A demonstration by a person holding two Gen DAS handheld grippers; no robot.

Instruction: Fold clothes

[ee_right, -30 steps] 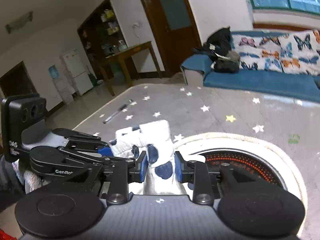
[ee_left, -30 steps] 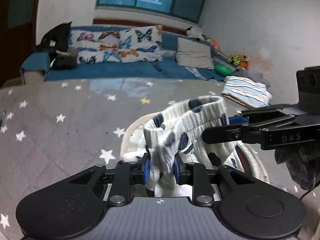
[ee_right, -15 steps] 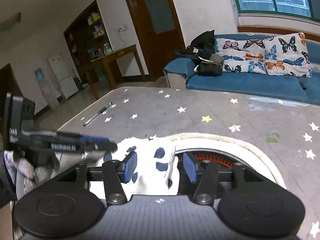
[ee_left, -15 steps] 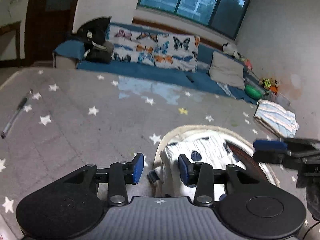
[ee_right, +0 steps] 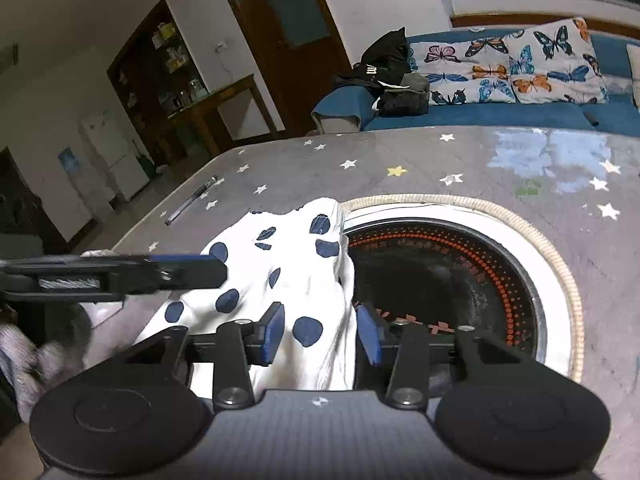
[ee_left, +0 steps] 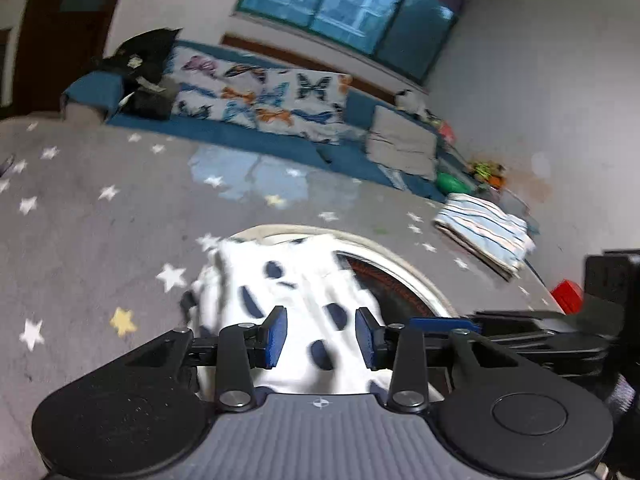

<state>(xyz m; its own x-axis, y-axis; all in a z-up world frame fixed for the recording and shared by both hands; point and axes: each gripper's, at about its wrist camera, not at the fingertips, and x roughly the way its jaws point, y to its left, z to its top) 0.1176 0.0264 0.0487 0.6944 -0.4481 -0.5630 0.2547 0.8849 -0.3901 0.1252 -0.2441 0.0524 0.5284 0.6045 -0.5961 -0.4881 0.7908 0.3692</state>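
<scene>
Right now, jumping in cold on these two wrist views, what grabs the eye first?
The white cloth with navy polka dots grabs first, lying crumpled on the grey star-patterned tabletop, draped over the left rim of the round black burner with orange dotted rings set into it. The right gripper straddles the cloth's near edge, jaws closing but pads not pressing. A folded blue-striped cloth sits at the table's far right corner in the left wrist view.

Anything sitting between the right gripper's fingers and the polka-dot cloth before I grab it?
Nothing visible. The white cloth with navy dots lies directly under the right gripper, whose jaws are closing without pressing it. The left gripper is off to the side.
</scene>
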